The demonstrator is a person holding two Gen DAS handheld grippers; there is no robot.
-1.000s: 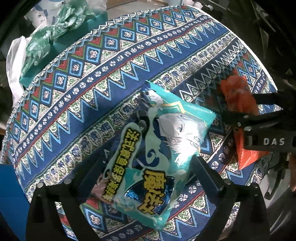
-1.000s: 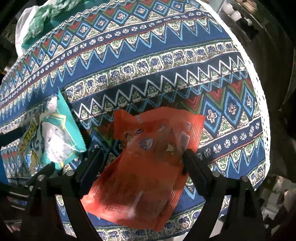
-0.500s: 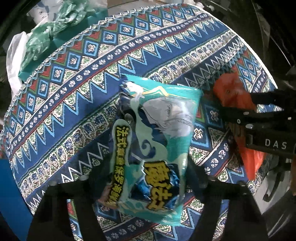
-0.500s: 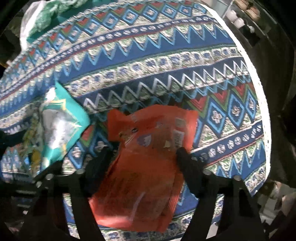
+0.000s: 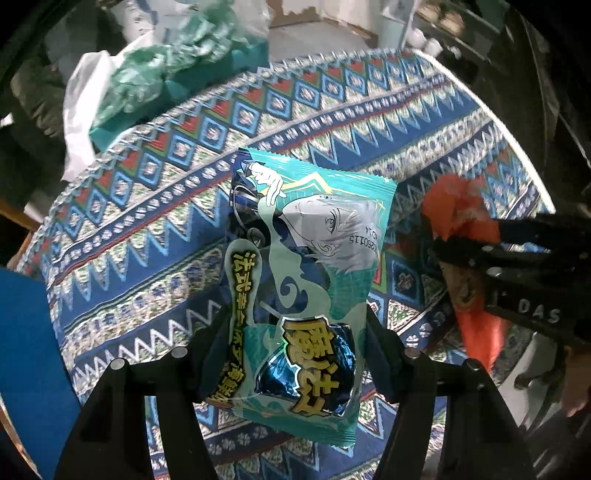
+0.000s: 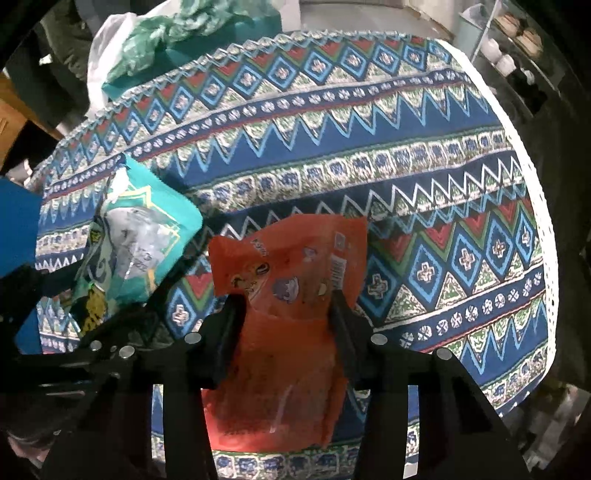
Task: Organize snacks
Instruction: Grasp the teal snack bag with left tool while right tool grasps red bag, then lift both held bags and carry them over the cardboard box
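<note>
A: Since the earlier frame, both packets have been raised off the patterned tablecloth (image 6: 406, 155).

B: The teal snack packet (image 5: 306, 266) is clamped by the left gripper (image 5: 295, 332), mid-frame. The orange snack packet (image 6: 291, 295) is pinched by the right gripper (image 6: 286, 310), whose jaws have just been closing.

A: Crumpled green plastic (image 5: 155, 70) is seen upper left, beyond the cloth; pale floor (image 5: 317, 29) at top.

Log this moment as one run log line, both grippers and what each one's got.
left gripper: jaws just closing, shut on teal snack packet | right gripper: jaws just closing, shut on orange snack packet | both over patterned tablecloth
</note>
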